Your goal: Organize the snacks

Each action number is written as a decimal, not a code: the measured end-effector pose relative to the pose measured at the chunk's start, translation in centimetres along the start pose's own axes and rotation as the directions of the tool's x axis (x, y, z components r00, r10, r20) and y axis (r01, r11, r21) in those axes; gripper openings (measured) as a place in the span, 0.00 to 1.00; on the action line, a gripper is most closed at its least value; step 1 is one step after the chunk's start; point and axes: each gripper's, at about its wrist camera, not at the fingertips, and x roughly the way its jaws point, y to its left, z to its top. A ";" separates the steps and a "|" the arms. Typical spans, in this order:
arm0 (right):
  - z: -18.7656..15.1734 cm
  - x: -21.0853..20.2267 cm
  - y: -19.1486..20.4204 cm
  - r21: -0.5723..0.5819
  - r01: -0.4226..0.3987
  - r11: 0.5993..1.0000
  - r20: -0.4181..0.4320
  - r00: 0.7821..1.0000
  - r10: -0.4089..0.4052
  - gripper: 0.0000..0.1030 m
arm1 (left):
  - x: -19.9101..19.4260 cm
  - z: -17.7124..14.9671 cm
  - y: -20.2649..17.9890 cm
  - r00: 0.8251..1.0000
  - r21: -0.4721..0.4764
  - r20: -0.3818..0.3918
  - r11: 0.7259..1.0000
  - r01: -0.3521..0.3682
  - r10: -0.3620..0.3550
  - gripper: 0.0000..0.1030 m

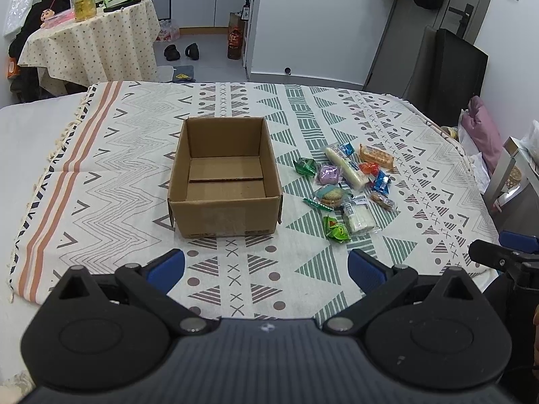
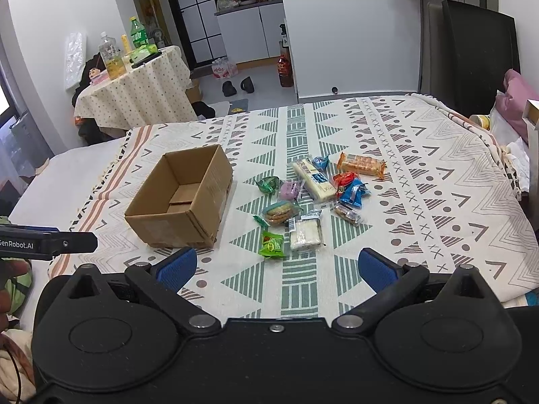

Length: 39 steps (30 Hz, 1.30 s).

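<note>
Left wrist view. Left gripper [image 1: 266,267] hovers low over the patterned cloth [image 1: 101,175], jaws spread wide, nothing between them. The cardboard box [image 1: 225,176] sits straight ahead of it, open top up, interior bare apart from its own bottom flaps. The snack pile [image 1: 347,185] lies just to the right of the box, on the cloth, none of it in the box yet. Nearest the box: a green wrapped candy [image 1: 305,167]. In front of the pile, nearest the camera: a green packet [image 1: 336,229] beside a white wrapped cake [image 1: 359,217]. The box is probably centred on this gripper so it can be steadied or fed from this side. At the right edge, part of the other gripper's black frame shows.

Right wrist view. Right gripper [image 2: 277,267] also stands with fingers well apart and empty, aimed at the snacks rather than the box [image 2: 182,198], which lies to the left of them. Green packet [image 2: 272,244] and white cake [image 2: 305,232] are closest to its fingers; a long white bar [image 2: 313,181] and an orange biscuit pack [image 2: 362,165] lie on the far side from the box.

Judgement: task at its start; the right gripper is best placed for a first pick, likely the green packet.
</note>
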 end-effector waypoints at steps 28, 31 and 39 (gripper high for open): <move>0.4 -0.1 0.2 -0.007 -0.007 1.000 0.009 1.000 0.008 1.00 | 0.0 0.3 -0.6 1.000 0.004 0.003 1.000 0.000 0.000 1.00; 0.4 -0.1 0.3 -0.009 -0.006 1.000 0.010 1.000 0.006 1.00 | 0.0 0.4 -0.7 1.000 0.004 0.004 1.000 0.002 -0.002 1.00; 0.5 -0.2 0.2 -0.009 -0.004 1.000 0.010 1.000 0.004 1.00 | -0.3 0.3 -0.6 1.000 0.007 0.007 1.000 0.009 -0.009 1.00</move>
